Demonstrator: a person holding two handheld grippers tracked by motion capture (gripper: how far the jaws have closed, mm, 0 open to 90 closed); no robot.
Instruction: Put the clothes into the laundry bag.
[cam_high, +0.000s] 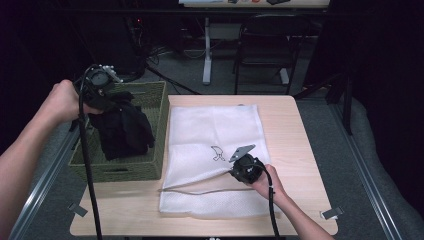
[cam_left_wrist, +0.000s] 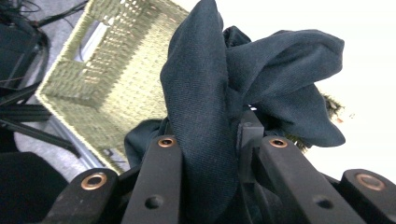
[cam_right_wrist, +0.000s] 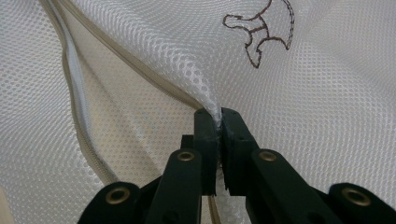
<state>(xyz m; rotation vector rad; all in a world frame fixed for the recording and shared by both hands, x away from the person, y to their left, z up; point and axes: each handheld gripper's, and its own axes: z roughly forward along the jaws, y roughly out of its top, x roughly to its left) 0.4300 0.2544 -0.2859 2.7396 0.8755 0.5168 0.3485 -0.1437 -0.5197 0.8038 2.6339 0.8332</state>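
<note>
A black garment (cam_high: 122, 130) hangs from my left gripper (cam_high: 102, 102) above the green woven basket (cam_high: 150, 167) at the table's left. In the left gripper view the dark cloth (cam_left_wrist: 205, 107) bunches between the jaws, which are shut on it, with the basket (cam_left_wrist: 112, 79) below. A white mesh laundry bag (cam_high: 215, 130) lies flat on the table with a small embroidered outline (cam_high: 218, 153) on it. My right gripper (cam_high: 235, 170) is shut on the bag's upper layer by the zip opening; in the right gripper view the mesh (cam_right_wrist: 154, 42) is pinched at the right gripper (cam_right_wrist: 218, 122) tips and lifted.
The bag's zip edge (cam_high: 200, 191) gapes along the near side. A light wooden table (cam_high: 295, 145) holds bag and basket. Beyond it stand a dark chair (cam_high: 265, 45) and a white desk leg (cam_high: 207, 50). Metal rails (cam_high: 45, 170) run down both sides.
</note>
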